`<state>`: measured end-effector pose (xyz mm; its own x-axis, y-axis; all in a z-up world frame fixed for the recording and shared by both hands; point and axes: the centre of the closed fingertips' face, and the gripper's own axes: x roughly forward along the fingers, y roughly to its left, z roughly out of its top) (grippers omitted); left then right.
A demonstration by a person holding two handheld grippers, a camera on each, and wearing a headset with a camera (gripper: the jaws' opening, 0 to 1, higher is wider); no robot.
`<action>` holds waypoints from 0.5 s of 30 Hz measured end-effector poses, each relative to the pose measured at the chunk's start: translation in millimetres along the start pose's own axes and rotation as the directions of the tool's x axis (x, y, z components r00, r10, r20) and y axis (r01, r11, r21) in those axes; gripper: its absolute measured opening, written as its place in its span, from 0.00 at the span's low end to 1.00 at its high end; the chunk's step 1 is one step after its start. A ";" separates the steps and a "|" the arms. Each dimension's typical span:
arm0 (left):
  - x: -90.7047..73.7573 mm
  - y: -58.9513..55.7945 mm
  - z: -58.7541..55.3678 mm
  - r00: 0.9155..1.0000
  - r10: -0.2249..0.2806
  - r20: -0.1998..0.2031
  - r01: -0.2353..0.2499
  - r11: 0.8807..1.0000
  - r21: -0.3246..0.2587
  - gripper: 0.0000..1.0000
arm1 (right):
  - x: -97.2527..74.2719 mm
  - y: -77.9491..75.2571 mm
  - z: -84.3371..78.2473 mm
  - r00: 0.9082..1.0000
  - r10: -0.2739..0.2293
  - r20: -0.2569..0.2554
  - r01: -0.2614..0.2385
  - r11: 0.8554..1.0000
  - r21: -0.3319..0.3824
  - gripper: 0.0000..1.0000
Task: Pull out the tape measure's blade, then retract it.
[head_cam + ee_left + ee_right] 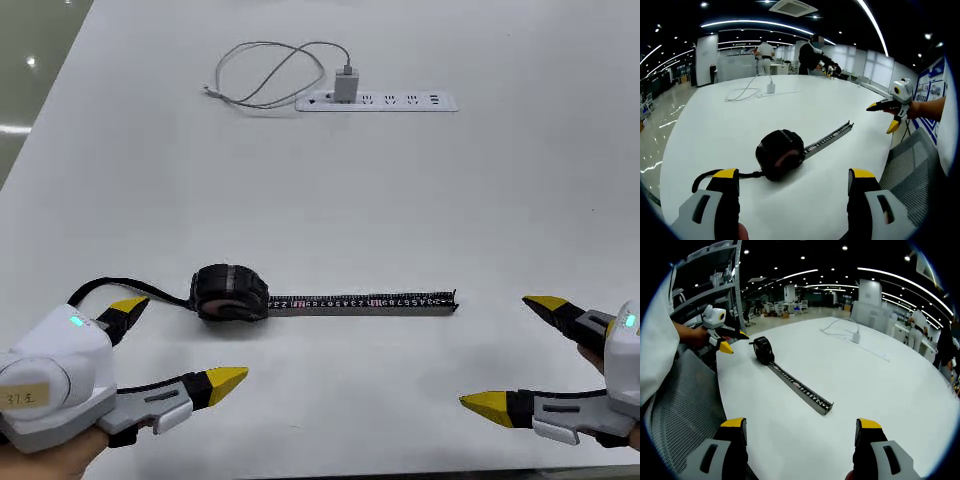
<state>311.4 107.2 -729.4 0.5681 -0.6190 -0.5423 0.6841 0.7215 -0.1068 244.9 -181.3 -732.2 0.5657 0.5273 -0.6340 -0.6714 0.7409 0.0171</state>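
- Tape measure: black round case lying on the white desk, near the front edge and left of centre in the head view.
- Blade: drawn out of the case toward the right, lying flat on the desk, with its end hook free.
- Strap: black loop trailing left from the case and reaching the far jaw of the left hand-held gripper. Whether it touches the jaw cannot be told.
- Left hand-held gripper: jaws spread wide, yellow tips close to the case but clear of it, holding nothing.
- Right hand-held gripper: jaws spread wide, holding nothing, off to the right and apart from the blade's end.
- Power strip: at the far side of the desk, with a white charger plugged in and a looped cable beside it.
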 end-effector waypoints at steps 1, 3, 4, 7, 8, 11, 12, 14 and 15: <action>1.3 -0.5 0.1 1.000 0.000 -0.001 0.000 1.000 0.000 0.87 | 0.2 0.0 0.2 1.000 0.001 0.000 -0.001 1.000 -0.001 0.88; 4.4 -1.6 0.8 1.000 0.000 -0.003 0.000 1.000 -0.006 0.87 | 0.3 -1.1 1.1 1.000 0.001 0.001 -0.001 1.000 -0.001 0.88; 5.2 -2.3 1.2 1.000 -0.003 -0.002 0.003 1.000 -0.010 0.87 | 0.7 -1.9 1.1 1.000 0.001 0.001 -0.001 1.000 -0.001 0.88; 10.7 -3.6 1.0 1.000 -0.005 -0.008 0.005 1.000 -0.014 0.87 | 1.1 -3.0 2.2 1.000 0.001 0.001 -0.001 1.000 -0.002 0.88; 11.7 -3.8 1.8 1.000 -0.004 -0.005 0.004 1.000 -0.019 0.87 | 1.2 -3.0 2.4 1.000 0.002 0.001 -0.002 1.000 -0.003 0.88; 16.3 -7.5 1.3 1.000 -0.018 -0.011 0.018 1.000 -0.013 0.86 | 1.2 -3.6 5.1 1.000 -0.001 0.005 0.001 1.000 -0.007 0.87; 18.2 -6.7 1.7 1.000 -0.016 -0.011 0.016 1.000 -0.018 0.86 | 1.7 -5.3 6.5 1.000 -0.003 0.009 0.003 1.000 -0.008 0.87; 20.6 -7.0 3.7 1.000 -0.020 0.000 0.020 0.999 -0.046 0.86 | 2.2 -6.1 7.6 1.000 -0.002 0.011 0.002 1.000 -0.008 0.87; 22.3 -7.3 4.1 1.000 -0.021 0.002 0.022 0.998 -0.058 0.85 | 2.9 -6.6 7.8 1.000 -0.001 0.012 0.002 1.000 -0.009 0.87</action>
<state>321.0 86.9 -737.3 0.5541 -0.6349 -0.5384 0.6688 0.7246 -0.1663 254.7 -181.4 -728.2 0.5722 0.5310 -0.6251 -0.6747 0.7380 0.0092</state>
